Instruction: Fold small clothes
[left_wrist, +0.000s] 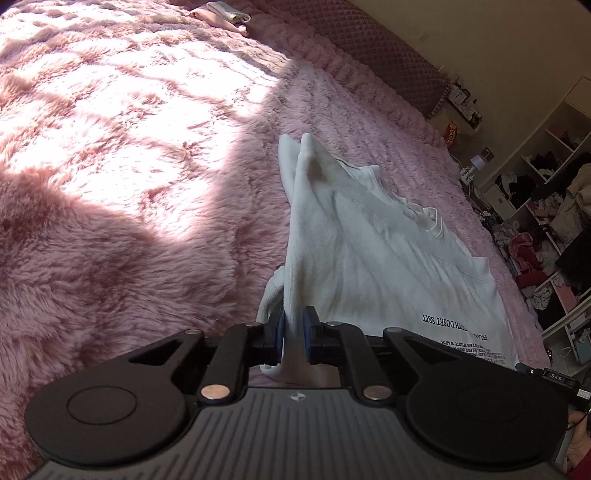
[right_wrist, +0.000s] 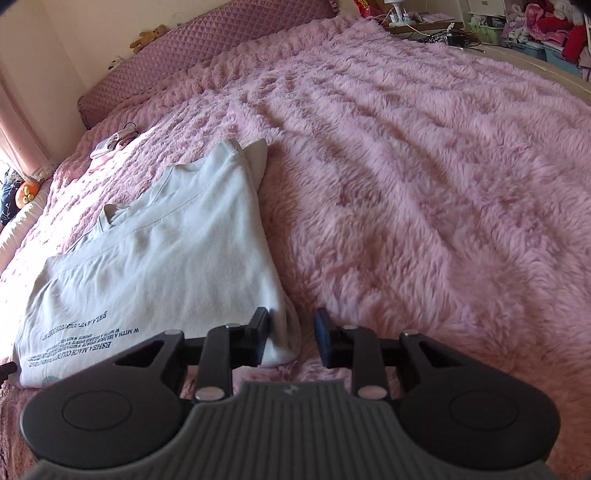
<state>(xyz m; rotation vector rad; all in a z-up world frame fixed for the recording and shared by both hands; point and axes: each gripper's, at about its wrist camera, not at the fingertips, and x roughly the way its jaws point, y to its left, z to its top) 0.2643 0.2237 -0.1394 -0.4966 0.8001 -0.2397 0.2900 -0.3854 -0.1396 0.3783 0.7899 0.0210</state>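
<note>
A bedroom: a wide bed under a shaggy pink blanket (right_wrist: 424, 177), with a quilted mauve headboard (right_wrist: 192, 48) at its far edge and cluttered open shelves (left_wrist: 546, 206) off to one side. The task's thing, a white T-shirt (right_wrist: 159, 243) with dark printed lettering near its hem, lies flat on the blanket, one side already turned in so the folded edge runs away from the cameras. It looks light, soft and limp, with no stiffness to hold a shape; lifted by one corner it would likely sag and drag, so the sensible holds are the corners of the hem and the folded edge, taken with both tools together, and the deep pile will probably catch the cloth rather than let it slide. The left gripper (left_wrist: 293, 332) has its jaws drawn nearly together on a raised ridge of the shirt's near edge, the cloth standing up between the blue pads. The right gripper (right_wrist: 291, 338) is spread, with the shirt's near corner just inside its left jaw and the pads not pressing it. The left view alone shows the sunlit patch of blanket and a small folded pile (left_wrist: 225, 14) far off; the right view alone shows the teddy bear (right_wrist: 149, 37) on the headboard and the lettering more fully.
</note>
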